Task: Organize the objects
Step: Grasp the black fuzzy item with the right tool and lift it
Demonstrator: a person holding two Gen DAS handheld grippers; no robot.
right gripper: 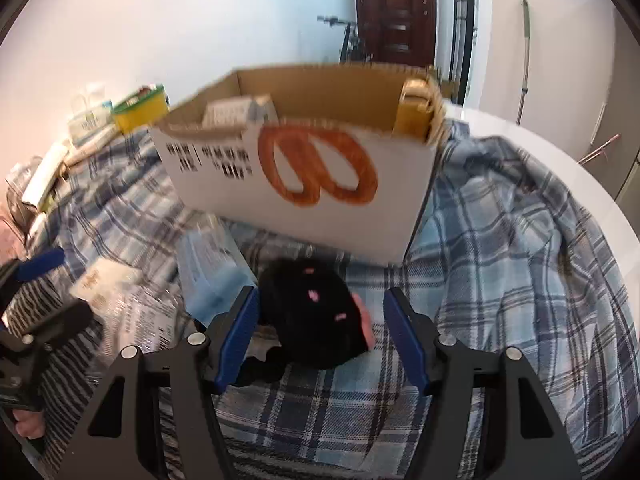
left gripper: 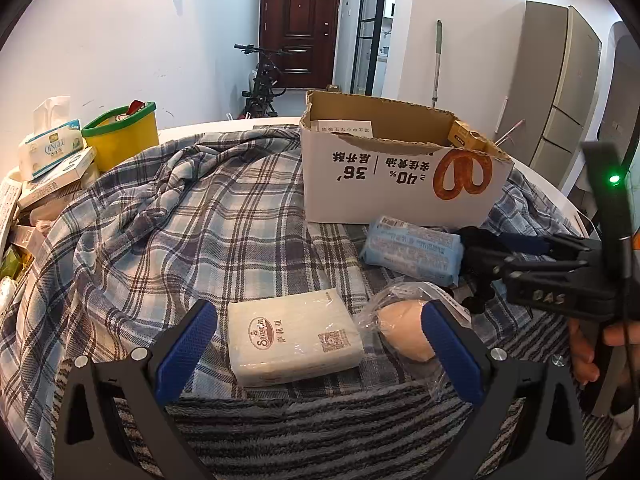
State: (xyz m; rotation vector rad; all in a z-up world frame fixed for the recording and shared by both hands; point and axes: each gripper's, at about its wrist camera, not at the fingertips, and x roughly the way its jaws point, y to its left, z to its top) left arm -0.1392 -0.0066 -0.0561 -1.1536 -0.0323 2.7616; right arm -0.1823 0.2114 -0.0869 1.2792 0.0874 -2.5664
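Table layout
Box [left gripper: 400, 184] stands far on the cloth [left gripper: 180, 220]; wipes pack [left gripper: 412, 248] lies near it, napkin pack [left gripper: 294, 336] nearer, tub [left gripper: 124, 136] far left.

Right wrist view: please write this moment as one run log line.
right claw: open | black plush item: between pads, not pressed | cardboard box: behind | left claw: open over white tissue pack

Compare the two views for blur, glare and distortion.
Left wrist view: sharp, print on the box and tissue pack is readable; fisheye bends the table edge; green LED glow on the right gripper. Right wrist view: motion-blurred, box print smeared, black toy soft between open jaws; pink cast on the left wall.
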